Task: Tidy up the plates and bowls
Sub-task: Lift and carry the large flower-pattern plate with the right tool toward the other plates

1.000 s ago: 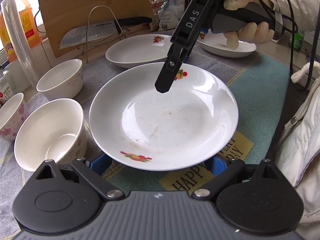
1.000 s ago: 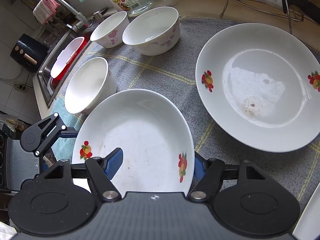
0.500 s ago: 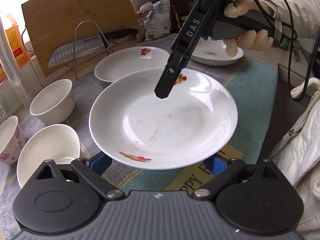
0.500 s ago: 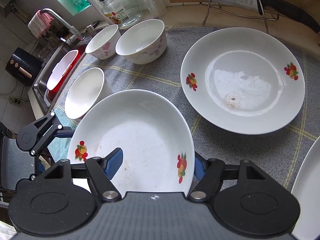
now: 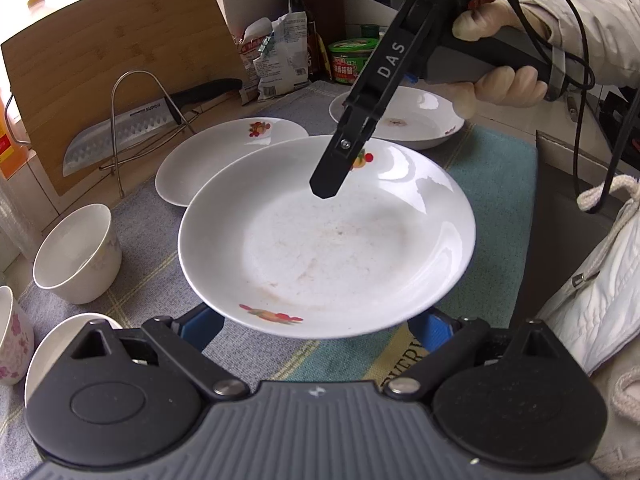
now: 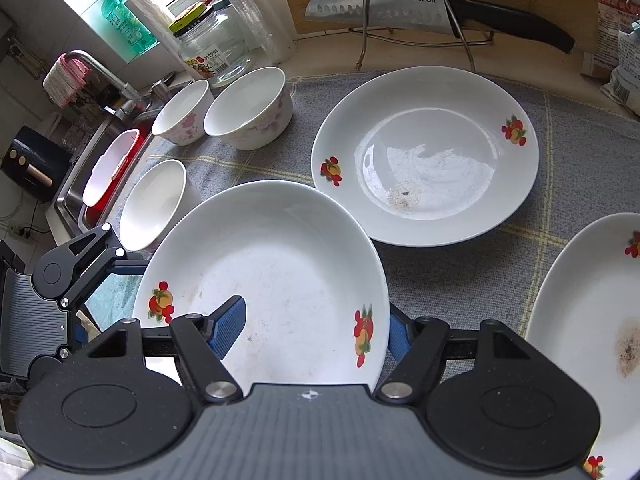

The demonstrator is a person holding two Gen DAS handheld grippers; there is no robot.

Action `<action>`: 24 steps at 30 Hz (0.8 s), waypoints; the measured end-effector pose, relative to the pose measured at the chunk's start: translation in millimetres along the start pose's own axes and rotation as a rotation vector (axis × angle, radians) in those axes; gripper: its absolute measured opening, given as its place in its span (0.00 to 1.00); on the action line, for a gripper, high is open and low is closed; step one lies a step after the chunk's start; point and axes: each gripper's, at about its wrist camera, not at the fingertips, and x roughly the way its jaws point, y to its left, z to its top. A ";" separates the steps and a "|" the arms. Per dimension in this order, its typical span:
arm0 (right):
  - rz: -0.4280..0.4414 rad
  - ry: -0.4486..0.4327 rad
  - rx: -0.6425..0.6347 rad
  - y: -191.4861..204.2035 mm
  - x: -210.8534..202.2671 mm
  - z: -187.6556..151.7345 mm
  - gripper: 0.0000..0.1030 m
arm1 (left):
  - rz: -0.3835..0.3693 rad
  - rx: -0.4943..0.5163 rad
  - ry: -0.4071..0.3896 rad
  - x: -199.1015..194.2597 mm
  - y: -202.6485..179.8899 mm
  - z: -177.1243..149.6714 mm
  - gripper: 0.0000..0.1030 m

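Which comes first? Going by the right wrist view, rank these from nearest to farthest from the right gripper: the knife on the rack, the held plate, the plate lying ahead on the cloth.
1. Held plate, between the right gripper's fingers.
2. Plate on the cloth, just ahead, to the right.
3. Knife, farthest, on the rack against the cutting board.

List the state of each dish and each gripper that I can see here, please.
held plate, lifted clear of the cloth, dirty inside
right gripper, jaws shut on the held plate's rim
left gripper, jaws wide under the held plate; grip unclear
second plate, flat on the cloth, soiled
stained plate, flat on the cloth
three bowls, upright, unstacked
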 end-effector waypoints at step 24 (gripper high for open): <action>-0.048 -0.088 0.075 -62.0 -62.4 -19.7 0.74 | -0.057 0.076 -0.022 41.3 -19.8 62.8 0.95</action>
